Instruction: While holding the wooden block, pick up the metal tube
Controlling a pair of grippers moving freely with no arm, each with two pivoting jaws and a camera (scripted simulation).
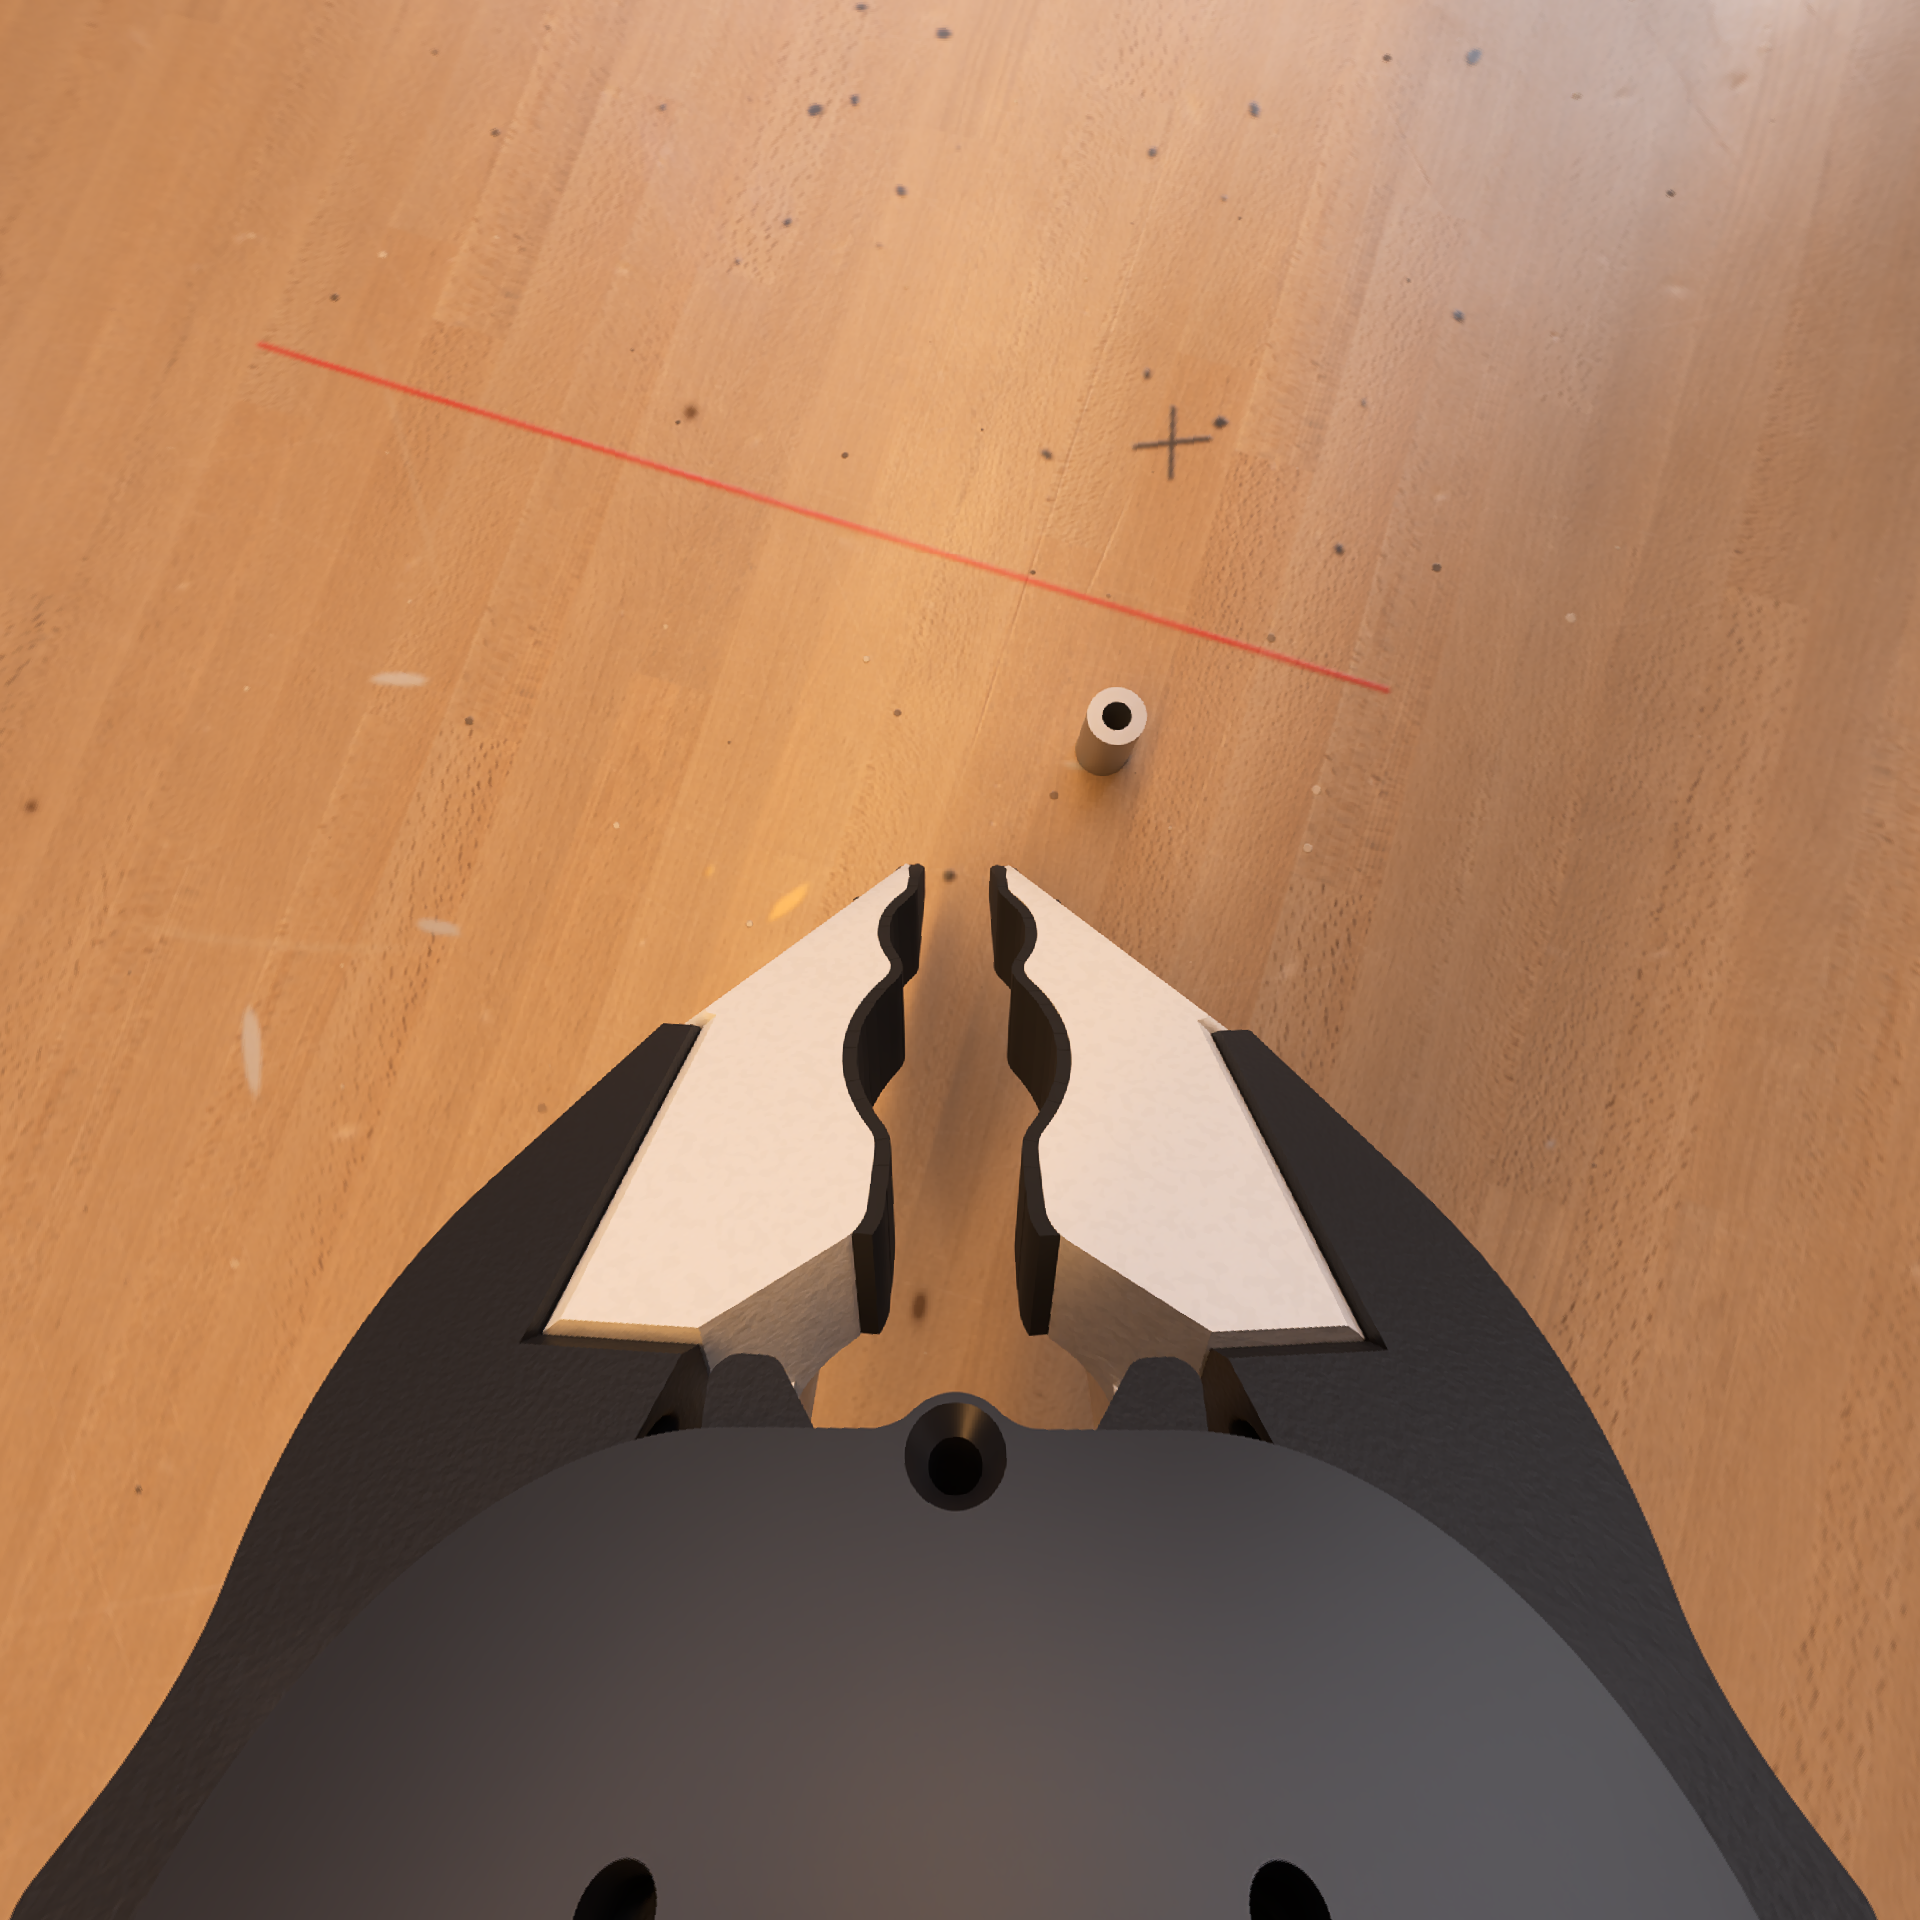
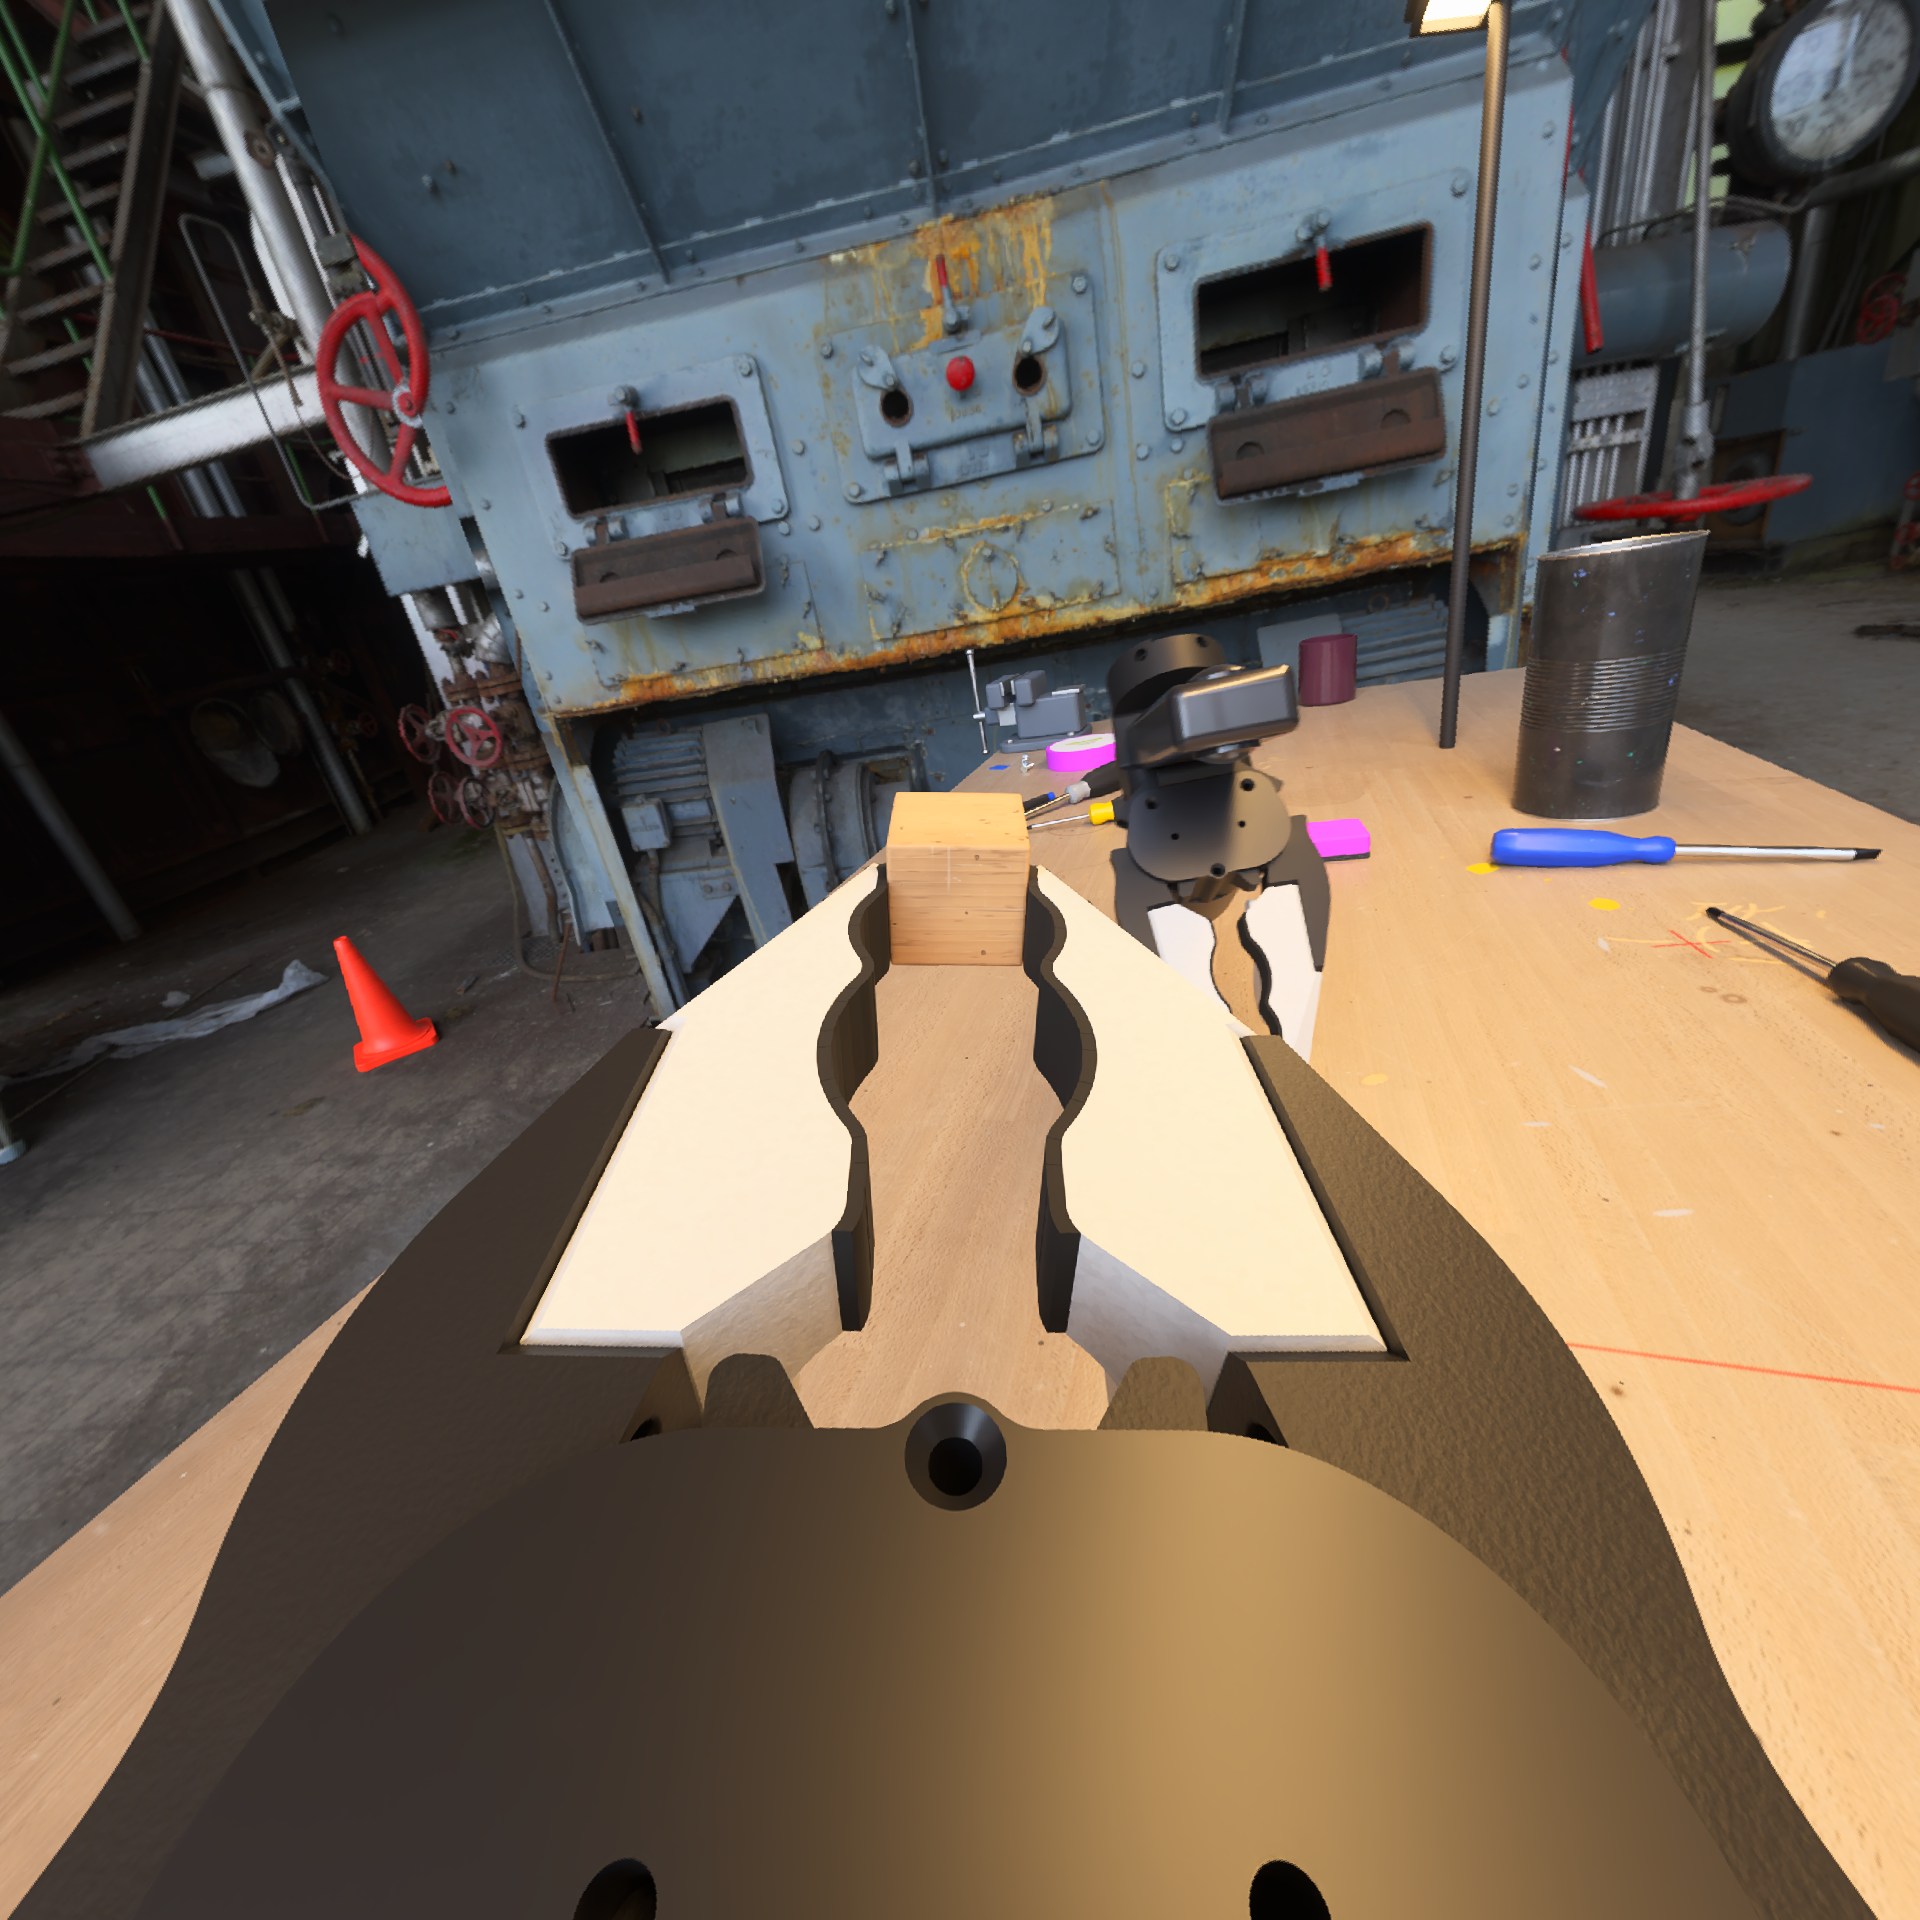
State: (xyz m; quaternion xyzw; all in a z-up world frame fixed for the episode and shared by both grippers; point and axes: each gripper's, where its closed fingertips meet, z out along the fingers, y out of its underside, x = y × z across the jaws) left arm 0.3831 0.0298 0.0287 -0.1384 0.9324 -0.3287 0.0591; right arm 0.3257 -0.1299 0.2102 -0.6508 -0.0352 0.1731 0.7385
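Standing on end on the wooden workbench [image 1: 520,1039], the metal tube [image 1: 1112,730] sits just ahead of my left gripper [image 1: 954,873] and a little to the right of its tips, its long axis upright and its bore facing the camera. A thin red line [image 1: 821,516] crosses the bench beyond it, with a pencilled cross [image 1: 1172,443] farther out. My left gripper is the nearer one and, I judge, must shift right and forward to straddle the tube; its fingers are only narrowly apart, holding nothing and touching nothing. My right gripper [image 2: 958,883] is clamped on the wooden block [image 2: 958,891], pinched at the fingertips above the bench, with the left gripper hanging just beyond it to the right. A blue-handled screwdriver [image 2: 1584,848] and a steel can [image 2: 1600,675] lie farther right.
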